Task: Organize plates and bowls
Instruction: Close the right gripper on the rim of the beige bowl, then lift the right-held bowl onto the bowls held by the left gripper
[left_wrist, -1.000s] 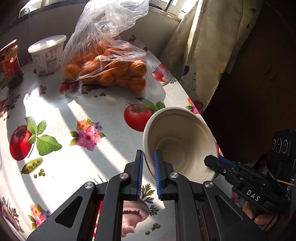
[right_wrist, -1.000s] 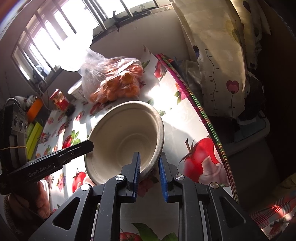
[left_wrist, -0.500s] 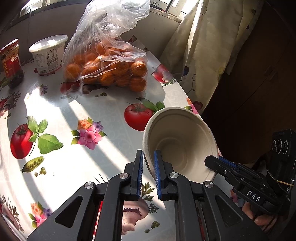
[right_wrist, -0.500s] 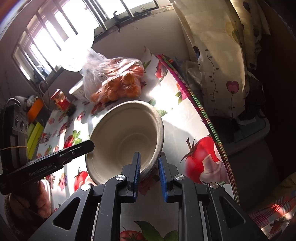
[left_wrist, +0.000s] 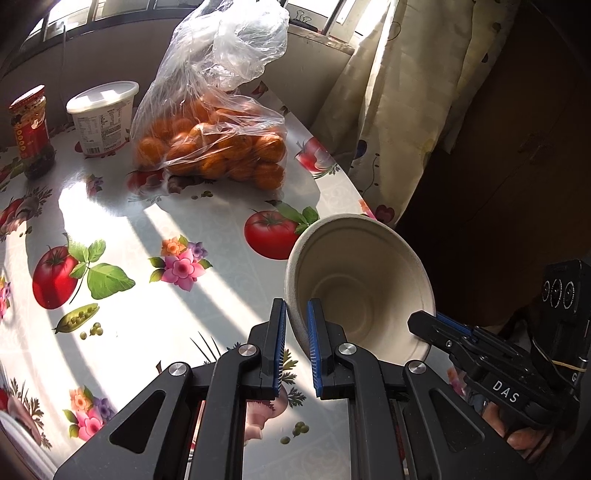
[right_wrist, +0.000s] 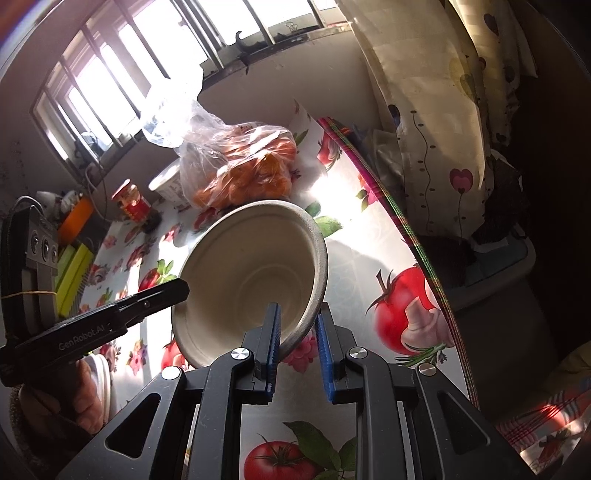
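While both my grippers hold the one pale bowl (left_wrist: 354, 284) tilted above the surface (left_wrist: 155, 302), near the bag of oranges (left_wrist: 210, 147), the left gripper (left_wrist: 295, 343) has its jaws nearly closed on the near rim; the right gripper (right_wrist: 297, 343) clasps the opposite rim likewise. Recommended: level the bowl, and release one side only once it is supported.

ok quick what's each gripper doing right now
Left gripper: shut on the paper bowl rim.
Right gripper: shut on the opposite rim.
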